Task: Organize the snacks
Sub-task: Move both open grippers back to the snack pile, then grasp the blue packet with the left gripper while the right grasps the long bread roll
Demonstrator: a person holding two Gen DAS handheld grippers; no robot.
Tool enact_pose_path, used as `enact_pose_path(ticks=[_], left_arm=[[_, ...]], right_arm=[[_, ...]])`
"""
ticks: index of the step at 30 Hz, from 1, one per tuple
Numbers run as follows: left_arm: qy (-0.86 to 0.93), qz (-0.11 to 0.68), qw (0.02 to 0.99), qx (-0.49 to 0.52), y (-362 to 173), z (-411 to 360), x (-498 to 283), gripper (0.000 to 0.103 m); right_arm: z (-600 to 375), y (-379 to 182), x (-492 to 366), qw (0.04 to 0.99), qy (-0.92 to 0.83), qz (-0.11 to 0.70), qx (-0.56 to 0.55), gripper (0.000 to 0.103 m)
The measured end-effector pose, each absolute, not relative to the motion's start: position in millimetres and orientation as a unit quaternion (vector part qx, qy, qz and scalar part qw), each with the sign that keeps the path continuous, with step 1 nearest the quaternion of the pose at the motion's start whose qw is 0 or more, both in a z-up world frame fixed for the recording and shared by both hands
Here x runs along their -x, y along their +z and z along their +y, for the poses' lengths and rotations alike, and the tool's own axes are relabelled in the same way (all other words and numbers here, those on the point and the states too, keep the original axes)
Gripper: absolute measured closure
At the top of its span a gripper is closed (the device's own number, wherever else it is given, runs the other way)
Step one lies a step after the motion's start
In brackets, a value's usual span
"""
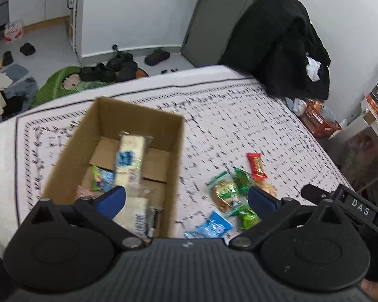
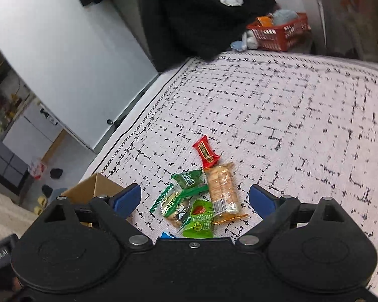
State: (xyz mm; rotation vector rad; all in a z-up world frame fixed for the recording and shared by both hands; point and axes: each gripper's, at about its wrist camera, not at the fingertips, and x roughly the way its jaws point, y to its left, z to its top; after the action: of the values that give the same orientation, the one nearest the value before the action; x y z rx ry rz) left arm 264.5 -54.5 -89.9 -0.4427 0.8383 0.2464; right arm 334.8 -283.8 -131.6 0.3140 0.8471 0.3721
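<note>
**Both tongs spread wide over the snack pile**

Our left tongs hang with their blue fingers far apart and nothing between them, above the near edge of the cardboard box. Our right tongs are likewise spread and empty, poised just over the loose snacks on the patterned bedspread.

Nearest under the right tongs we see a bright green packet, touching a clear packet with green trim on its left. Just beyond lies a dark green packet, and beside it a long cracker pack with a barcode. A red candy bar sits at the far end of the pile, its tip touching the crackers. From the left view we also spot a blue packet at the near edge of the pile.

Inside the box, which stands just left of the pile, we see a long pale packet with a blue label leaning across other wrapped snacks, among them a small colourful packet.

Farther off, a black coat is heaped at the bed's far corner, with a red basket on the floor next to it and dark shoes past the bed's far edge.
</note>
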Motion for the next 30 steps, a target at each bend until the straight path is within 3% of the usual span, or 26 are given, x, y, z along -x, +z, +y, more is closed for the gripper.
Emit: enact_pose_path(ticks=[5,13,21,30], left_arm=[[0.114,0.404,0.885,0.2,-94.0,-74.7,-271.6,0.0],[0.078,0.416,0.884,0.198,-111.3,-97.9,-286.2,0.003],[0.05,0.443,0.873,0.196,-141.2,-113.4,-295.3,0.034],[0.051,0.466,0.863,0.188,-174.0,-119.0,-306.0,0.041]], right_arm=[[-297.1,-139.1,-341.8,0.874,0.165,0.417,-0.19,0.012],[-309.0,-154.4,-351.4,0.855,0.157,0.44,-0.224,0.032],[-309.7,-165.3,-359.2,0.847,0.154,0.453,-0.23,0.045],[-302.1,-171.6,-364.7,0.845,0.158,0.464,-0.215,0.044]])
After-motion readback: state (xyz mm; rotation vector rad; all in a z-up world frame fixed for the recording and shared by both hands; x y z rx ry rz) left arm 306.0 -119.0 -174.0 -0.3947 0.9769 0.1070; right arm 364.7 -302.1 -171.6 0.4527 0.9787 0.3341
